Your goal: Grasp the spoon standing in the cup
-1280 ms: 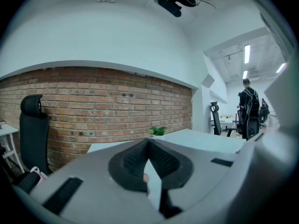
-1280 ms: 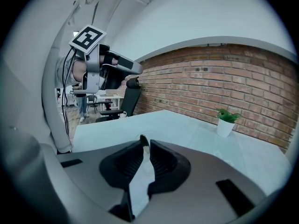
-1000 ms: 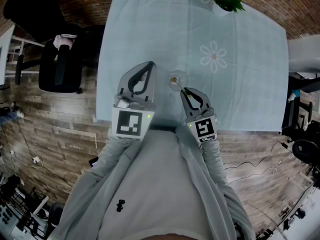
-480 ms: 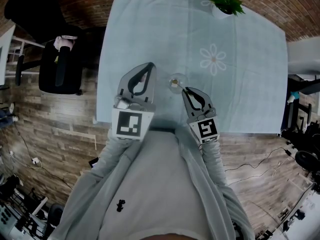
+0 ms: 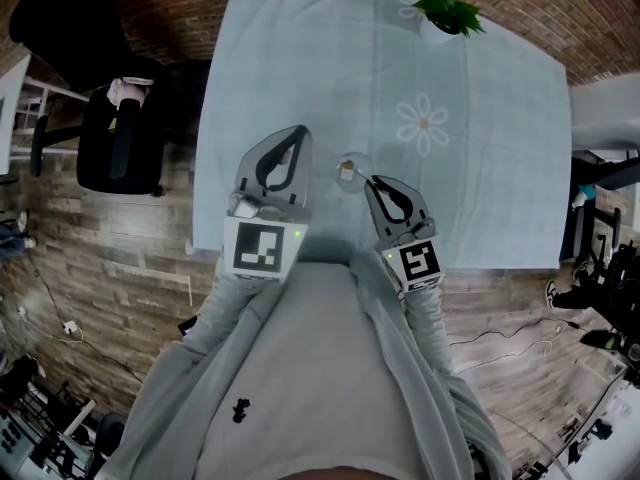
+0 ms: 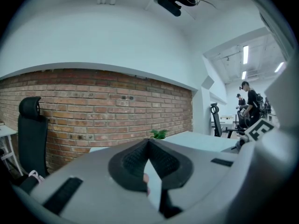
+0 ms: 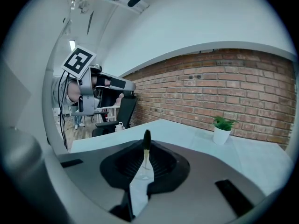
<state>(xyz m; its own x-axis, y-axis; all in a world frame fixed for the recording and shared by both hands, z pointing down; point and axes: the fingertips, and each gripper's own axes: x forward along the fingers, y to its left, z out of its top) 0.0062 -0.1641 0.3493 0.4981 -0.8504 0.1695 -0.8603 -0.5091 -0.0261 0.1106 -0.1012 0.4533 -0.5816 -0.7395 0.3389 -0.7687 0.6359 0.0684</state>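
Head view: table (image 5: 300, 68) with a pale blue cloth, person standing at its 6 o'clock edge. Clear cup (image 5: 353, 160) sits near that edge, roughly mid-width, with the spoon (image 5: 357, 173) standing in it, handle leaning toward 4 o'clock.

Right gripper (image 5: 370, 179) is at 4 o'clock of the cup, tips right at the spoon handle. In the right gripper view the jaws are nearly together, only a narrow slit between the pads. The spoon's pale shaft is pinched at the tips, its dark end sticks up above them, and the cup glass shows through the slit below. Grip on the spoon, cup itself not held.

Left gripper (image 5: 297, 133) is at 9 o'clock of the cup, just beside it, not touching. In the left gripper view the jaws meet at the tips, closed, nothing held between them. It is raised and points over the table at the brick wall (image 6: 93, 106).

Potted plant (image 5: 447, 10) at 1 o'clock, far end of the table, well apart from the cup. Flower print (image 5: 425, 121) on the cloth between plant and cup. Black office chair (image 5: 120, 133) at 9 o'clock, off the table on the wood floor (image 5: 120, 268). Two people (image 6: 247, 104) stand far off at 3 o'clock in the left gripper view.
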